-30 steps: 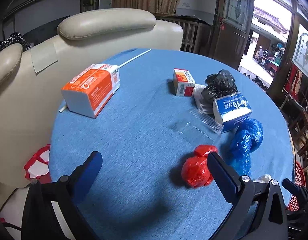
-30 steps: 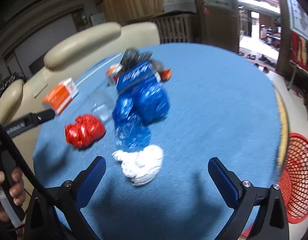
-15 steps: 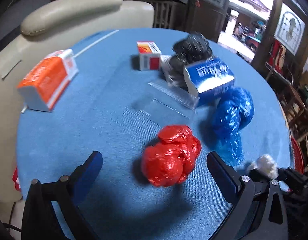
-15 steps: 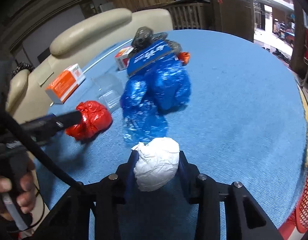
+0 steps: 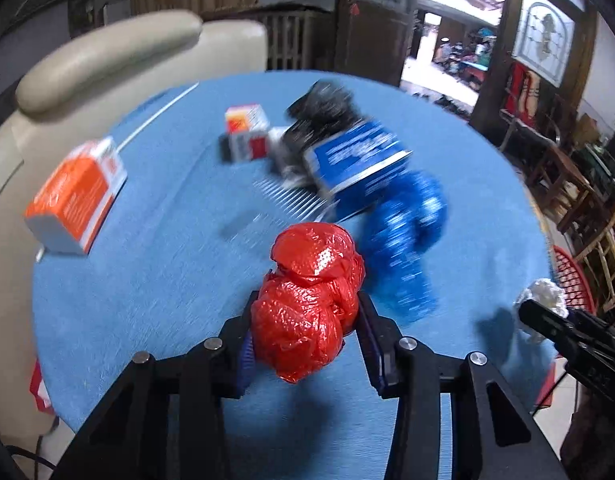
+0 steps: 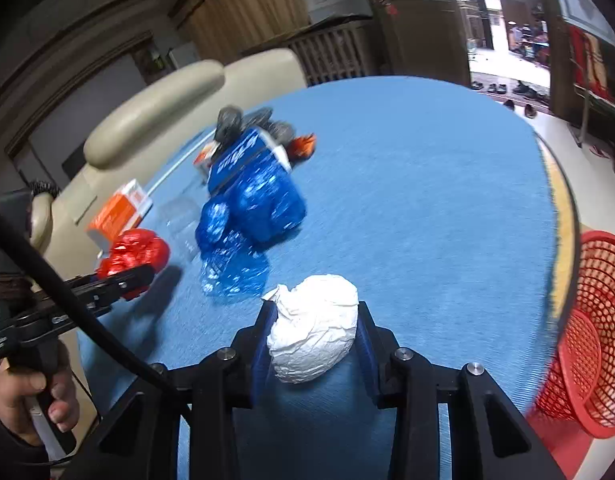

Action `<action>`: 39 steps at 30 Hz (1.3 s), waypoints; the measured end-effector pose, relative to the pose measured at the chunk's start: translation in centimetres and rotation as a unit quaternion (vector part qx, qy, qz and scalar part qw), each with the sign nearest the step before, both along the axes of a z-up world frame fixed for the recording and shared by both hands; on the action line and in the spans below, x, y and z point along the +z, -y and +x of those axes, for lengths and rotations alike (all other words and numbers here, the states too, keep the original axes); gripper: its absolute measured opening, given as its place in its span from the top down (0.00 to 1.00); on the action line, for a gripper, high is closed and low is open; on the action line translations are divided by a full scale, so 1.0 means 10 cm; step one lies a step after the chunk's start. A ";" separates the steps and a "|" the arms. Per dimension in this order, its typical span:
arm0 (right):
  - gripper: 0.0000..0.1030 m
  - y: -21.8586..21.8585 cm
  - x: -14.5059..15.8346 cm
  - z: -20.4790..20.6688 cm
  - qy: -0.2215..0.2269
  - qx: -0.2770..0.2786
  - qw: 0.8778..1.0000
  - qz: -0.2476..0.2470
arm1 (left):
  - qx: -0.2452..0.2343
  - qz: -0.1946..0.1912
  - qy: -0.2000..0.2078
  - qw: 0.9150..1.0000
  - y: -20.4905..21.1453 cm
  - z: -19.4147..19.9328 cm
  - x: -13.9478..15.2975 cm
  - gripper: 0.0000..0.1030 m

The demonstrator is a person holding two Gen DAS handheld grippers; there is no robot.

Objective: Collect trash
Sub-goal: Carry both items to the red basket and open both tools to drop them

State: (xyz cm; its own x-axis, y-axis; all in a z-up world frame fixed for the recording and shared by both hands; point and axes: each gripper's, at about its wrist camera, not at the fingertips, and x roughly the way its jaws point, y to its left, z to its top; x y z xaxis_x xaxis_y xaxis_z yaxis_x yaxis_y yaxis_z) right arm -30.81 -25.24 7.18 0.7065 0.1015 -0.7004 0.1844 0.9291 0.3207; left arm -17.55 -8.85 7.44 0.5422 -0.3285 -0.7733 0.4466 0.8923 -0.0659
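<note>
My left gripper (image 5: 305, 332) is shut on a crumpled red plastic bag (image 5: 307, 304) just above the blue tablecloth (image 5: 155, 280). My right gripper (image 6: 312, 336) is shut on a white paper wad (image 6: 313, 336), held over the table's near right part. The red bag also shows in the right wrist view (image 6: 133, 254), and the white wad in the left wrist view (image 5: 543, 294). A blue plastic bag (image 5: 403, 236), a blue carton (image 5: 355, 160), a black bag (image 5: 323, 108), a small red-white box (image 5: 245, 132) and an orange box (image 5: 77, 196) lie on the table.
A red mesh basket (image 6: 587, 332) stands on the floor off the table's right edge. A cream sofa (image 5: 91, 64) curves behind the table on the left. A clear plastic tray (image 6: 183, 216) lies beside the blue bag. Wooden chairs stand at far right.
My left gripper has moved onto the red bag and shut on it. My right gripper, shut on the white wad half a second ago, has lifted it slightly.
</note>
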 end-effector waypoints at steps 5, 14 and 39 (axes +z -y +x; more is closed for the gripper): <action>0.61 0.35 0.11 -0.22 0.021 -0.051 0.998 0.005 | -0.055 -0.015 0.013 0.998 0.42 -0.11 0.23 0.55; 0.61 1.49 0.11 -0.82 0.015 -0.202 0.979 -0.009 | -0.172 -0.030 0.010 0.985 1.45 -0.40 0.38 0.55; 0.22 2.92 -0.18 -1.84 0.001 -0.363 0.932 0.011 | -0.334 0.002 -0.025 0.942 3.31 -1.04 0.17 0.34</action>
State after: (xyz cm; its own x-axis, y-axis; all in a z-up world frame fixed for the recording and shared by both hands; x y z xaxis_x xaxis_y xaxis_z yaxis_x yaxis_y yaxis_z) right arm -49.17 -54.40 5.40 0.5950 -0.3901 -0.7027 0.7618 0.5525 0.3383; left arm -27.93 -41.93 9.11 0.1775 -0.5810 -0.7943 0.9052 0.4130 -0.0998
